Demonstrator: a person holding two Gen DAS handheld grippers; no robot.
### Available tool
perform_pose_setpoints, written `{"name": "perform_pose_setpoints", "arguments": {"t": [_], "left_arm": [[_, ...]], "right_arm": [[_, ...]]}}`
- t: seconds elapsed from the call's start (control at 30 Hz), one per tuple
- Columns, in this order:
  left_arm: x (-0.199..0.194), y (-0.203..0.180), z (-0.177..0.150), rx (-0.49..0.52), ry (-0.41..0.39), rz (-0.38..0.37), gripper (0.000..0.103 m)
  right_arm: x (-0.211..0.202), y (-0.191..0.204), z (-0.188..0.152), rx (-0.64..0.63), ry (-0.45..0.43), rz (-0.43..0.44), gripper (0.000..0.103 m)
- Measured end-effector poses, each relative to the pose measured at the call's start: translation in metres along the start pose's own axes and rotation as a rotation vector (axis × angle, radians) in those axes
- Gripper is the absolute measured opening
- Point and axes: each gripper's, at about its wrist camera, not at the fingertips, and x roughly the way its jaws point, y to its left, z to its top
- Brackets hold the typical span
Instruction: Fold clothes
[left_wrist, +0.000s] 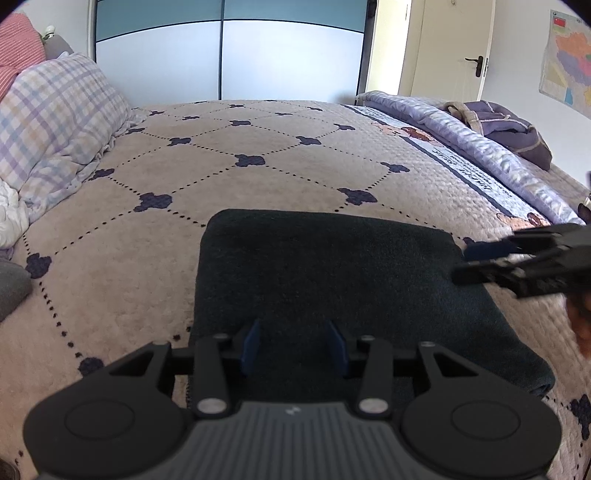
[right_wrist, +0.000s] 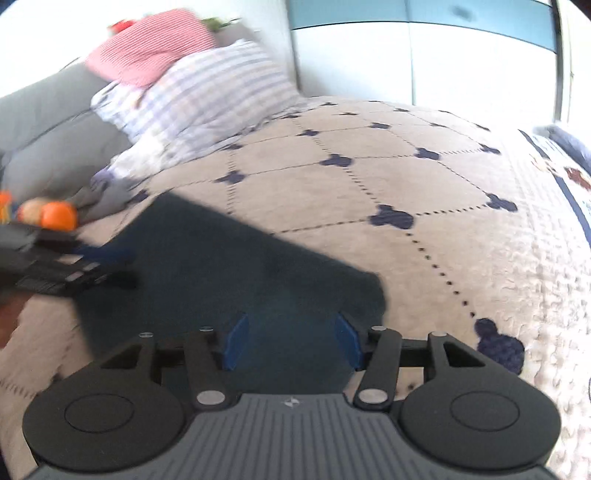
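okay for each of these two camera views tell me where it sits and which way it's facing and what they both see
Left wrist: sits on the left hand-held gripper, looking forward along its open fingers across the folded dark green fleece garment toward the pale blue wardrobe doors; the right hand-held gripper enters from the right edge.
Right wrist: sits on the right hand-held gripper, angled across the bed toward the plaid pillow; the left hand-held gripper enters at the left edge.
Shared: the garment, the beige quilted bedspread, pillow and wardrobe.

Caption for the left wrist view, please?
Open left gripper over a folded dark garment on the quilted bedspread; open right gripper at its edge.
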Motion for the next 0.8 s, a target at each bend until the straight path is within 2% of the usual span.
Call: {"name": "perform_pose_setpoints", "arguments": {"t": [0.13, 0.33, 0.43, 0.53, 0.67, 0.73, 0.8], "left_arm": [[0.0, 0.003, 0.0, -0.008, -0.003, -0.01, 0.043], [-0.006, 0.006, 0.005, -0.06, -0.003, -0.022, 0.044], [-0.017, 0.003, 0.006, -0.071, -0.041, -0.029, 0.06], [-0.011, 0.005, 0.002, -0.066, -0.03, -0.017, 0.061], [-0.003, 0.001, 0.0, -0.031, -0.017, 0.013, 0.061], [-0.002, -0.002, 0.002, -0.026, -0.011, 0.025, 0.062], [-0.003, -0.002, 0.004, -0.037, -0.006, 0.028, 0.062]], "right_arm": [[0.03, -0.012, -0.007, 0.03, 0.027, 0.008, 0.058], [0.016, -0.007, 0.003, 0.086, 0.046, -0.003, 0.059], [0.003, -0.012, 0.004, 0.169, 0.0, 0.053, 0.059], [0.005, 0.008, 0.001, 0.099, 0.043, 0.079, 0.059], [0.014, 0.036, -0.01, -0.035, 0.097, 0.018, 0.07], [0.017, 0.04, -0.012, -0.057, 0.102, -0.002, 0.071], [0.012, 0.035, -0.008, -0.037, 0.103, 0.016, 0.071]]}}
